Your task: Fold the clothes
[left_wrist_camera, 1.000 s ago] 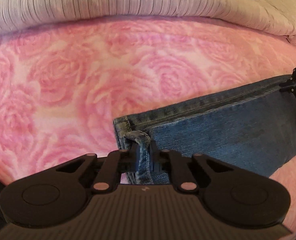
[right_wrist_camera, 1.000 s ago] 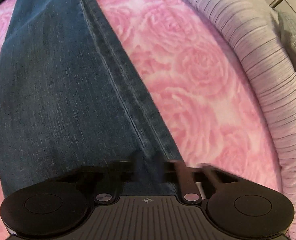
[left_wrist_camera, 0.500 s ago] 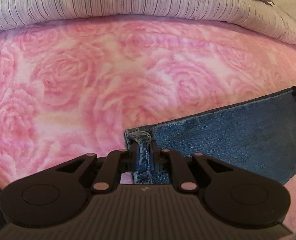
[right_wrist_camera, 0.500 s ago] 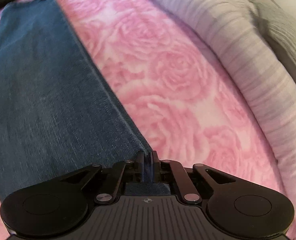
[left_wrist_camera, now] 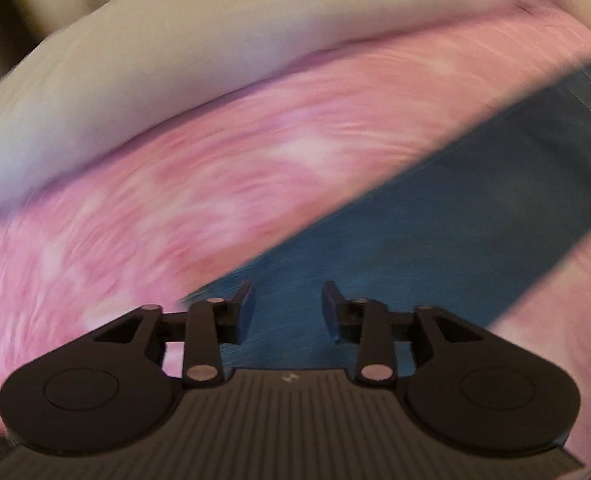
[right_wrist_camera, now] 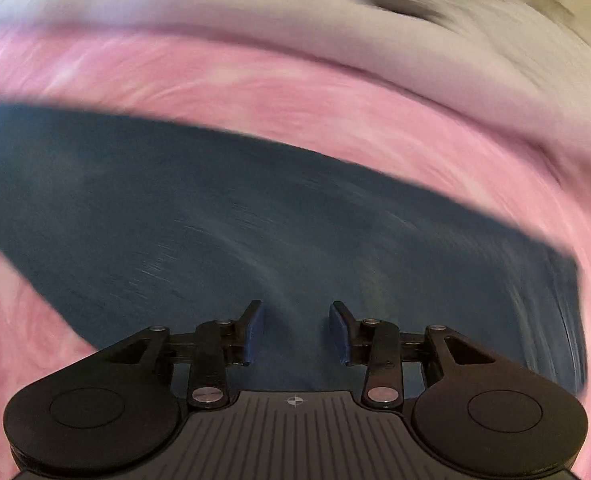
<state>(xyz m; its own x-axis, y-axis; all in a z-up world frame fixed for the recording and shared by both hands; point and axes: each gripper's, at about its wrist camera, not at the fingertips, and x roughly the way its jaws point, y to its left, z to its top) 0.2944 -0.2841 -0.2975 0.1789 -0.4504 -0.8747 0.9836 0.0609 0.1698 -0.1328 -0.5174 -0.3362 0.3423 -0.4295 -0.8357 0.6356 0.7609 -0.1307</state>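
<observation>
Blue jeans (left_wrist_camera: 435, 240) lie as a long flat band on the pink rose-patterned blanket (left_wrist_camera: 175, 200); they also show in the right wrist view (right_wrist_camera: 215, 220). Both views are blurred by motion. My left gripper (left_wrist_camera: 287, 308) is open and empty, above the near part of the denim. My right gripper (right_wrist_camera: 296, 328) is open and empty, over the denim too. Neither gripper touches the cloth as far as I can tell.
A pale striped duvet (left_wrist_camera: 155, 60) is bunched along the far edge of the blanket, and shows in the right wrist view (right_wrist_camera: 335, 32). The pink blanket (right_wrist_camera: 35, 300) surrounds the jeans on all sides.
Both grippers have opened and let go of the jeans. Both cameras have swung quickly, so the jeans now lie across each view and the images are smeared.
</observation>
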